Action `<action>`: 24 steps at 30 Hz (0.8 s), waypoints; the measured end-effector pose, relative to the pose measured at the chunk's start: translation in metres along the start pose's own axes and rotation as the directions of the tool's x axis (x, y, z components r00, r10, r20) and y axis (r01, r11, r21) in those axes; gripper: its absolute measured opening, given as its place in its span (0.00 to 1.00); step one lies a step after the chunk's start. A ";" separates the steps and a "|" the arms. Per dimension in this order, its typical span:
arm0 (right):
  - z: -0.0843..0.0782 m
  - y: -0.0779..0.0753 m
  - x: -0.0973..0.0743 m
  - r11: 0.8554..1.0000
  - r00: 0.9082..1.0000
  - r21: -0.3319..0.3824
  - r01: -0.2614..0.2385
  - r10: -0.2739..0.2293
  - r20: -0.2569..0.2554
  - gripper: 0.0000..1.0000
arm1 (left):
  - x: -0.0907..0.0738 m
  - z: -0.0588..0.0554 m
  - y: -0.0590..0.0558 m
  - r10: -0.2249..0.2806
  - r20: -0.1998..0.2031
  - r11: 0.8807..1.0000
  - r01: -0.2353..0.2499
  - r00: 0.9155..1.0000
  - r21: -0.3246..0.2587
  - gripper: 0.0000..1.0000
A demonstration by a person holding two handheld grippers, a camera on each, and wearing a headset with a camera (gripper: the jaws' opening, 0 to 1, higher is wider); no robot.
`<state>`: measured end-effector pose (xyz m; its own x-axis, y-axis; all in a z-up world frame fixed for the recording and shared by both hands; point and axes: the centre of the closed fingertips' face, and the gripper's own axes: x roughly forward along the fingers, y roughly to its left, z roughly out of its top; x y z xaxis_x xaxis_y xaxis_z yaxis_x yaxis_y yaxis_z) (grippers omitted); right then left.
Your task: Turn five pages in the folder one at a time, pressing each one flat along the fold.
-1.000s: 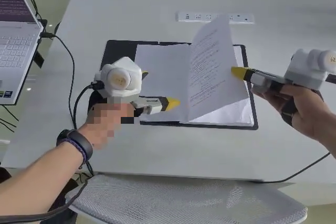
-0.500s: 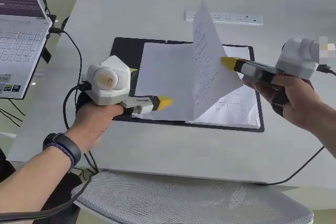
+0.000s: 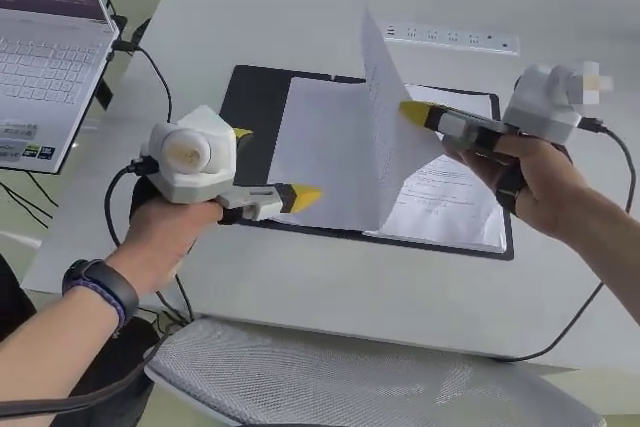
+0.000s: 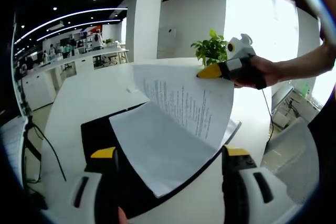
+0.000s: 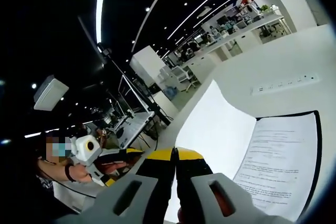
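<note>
Our right claw (image 3: pixel 410 112) pinches the page (image 3: pixel 385 157), which stands upright over the fold of the folder (image 3: pixel 245 107) just ahead of our spread left claw (image 3: pixel 274 165), so tugging sideways too hard could tear it at the binding or crease it crooked.

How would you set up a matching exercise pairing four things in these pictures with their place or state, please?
Things:
1. page
2. left gripper
3. right gripper
4. power strip

Places or states:
A. shut on the page's edge
B. lying beyond the far edge of the folder
C. open, by the folder's near left corner
D. raised upright above the fold

Pairs: 1-D; 2-C; 3-A; 4-B
</note>
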<state>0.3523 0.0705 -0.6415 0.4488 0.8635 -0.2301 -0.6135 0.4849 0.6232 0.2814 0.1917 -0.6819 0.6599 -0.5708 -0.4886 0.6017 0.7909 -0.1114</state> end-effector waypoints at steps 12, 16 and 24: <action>-0.019 0.015 0.052 0.999 0.999 0.040 -0.024 0.026 -0.039 0.00 | -0.016 -0.006 0.013 0.019 0.009 1.000 -0.019 1.000 -0.018 0.82; -0.028 0.017 0.071 0.998 0.998 0.056 -0.024 0.027 -0.062 0.00 | -0.019 -0.008 0.013 0.017 0.009 1.000 -0.017 1.000 -0.021 0.82; -0.055 0.018 0.099 0.997 0.991 0.077 -0.023 0.033 -0.133 0.00 | -0.028 -0.008 0.014 0.025 0.017 0.999 -0.024 1.000 -0.033 0.82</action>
<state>0.3497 0.1724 -0.6944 0.3381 0.8896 -0.3070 -0.5719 0.4533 0.6837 0.2679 0.2205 -0.6771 0.6819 -0.5546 -0.4769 0.5706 0.8112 -0.1277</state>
